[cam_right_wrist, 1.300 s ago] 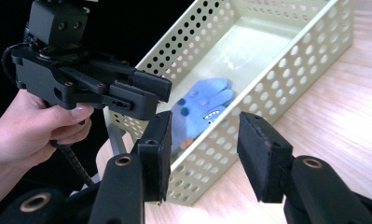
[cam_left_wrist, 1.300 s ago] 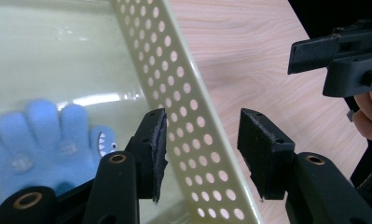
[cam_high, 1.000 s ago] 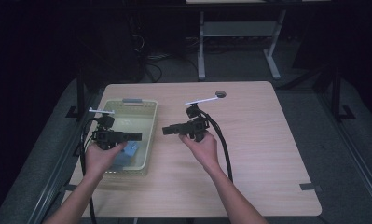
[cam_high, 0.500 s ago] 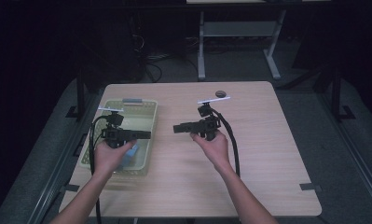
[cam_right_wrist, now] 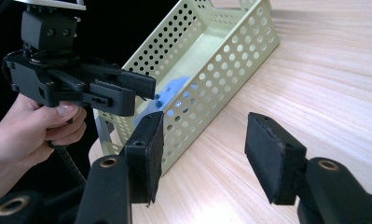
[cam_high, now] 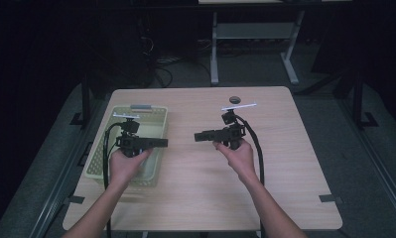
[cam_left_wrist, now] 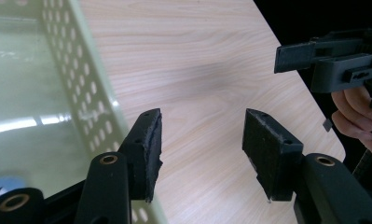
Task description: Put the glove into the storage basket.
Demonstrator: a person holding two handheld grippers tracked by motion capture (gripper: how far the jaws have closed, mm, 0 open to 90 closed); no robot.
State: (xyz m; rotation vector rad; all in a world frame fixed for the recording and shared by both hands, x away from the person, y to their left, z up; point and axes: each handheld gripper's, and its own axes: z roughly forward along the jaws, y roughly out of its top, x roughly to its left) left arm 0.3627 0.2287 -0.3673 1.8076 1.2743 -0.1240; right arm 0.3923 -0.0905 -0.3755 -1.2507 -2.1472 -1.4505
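A pale green perforated basket (cam_high: 151, 114) stands on the left of the wooden table (cam_high: 285, 188). In the right gripper view a blue object (cam_right_wrist: 174, 91) lies inside the basket (cam_right_wrist: 211, 70). My left gripper (cam_high: 163, 143) hovers over the basket's right rim and points right. Its jaws are open with nothing between them (cam_left_wrist: 202, 144), and the basket wall (cam_left_wrist: 81, 70) runs along their left. My right gripper (cam_high: 198, 135) hovers over the table's middle and points left at the other gripper. It is open and empty (cam_right_wrist: 202, 149). A small gap separates the two grippers' tips.
A small dark disc (cam_high: 234, 99) lies near the table's far edge. Black cables trail from both grippers toward the person. Dark floor and a metal stand (cam_high: 214, 54) lie beyond the table. Bare wood spreads to the right and front.
My left gripper has lifted off the basket floor and shifted right, toward the right gripper. The right gripper has stayed almost in place.
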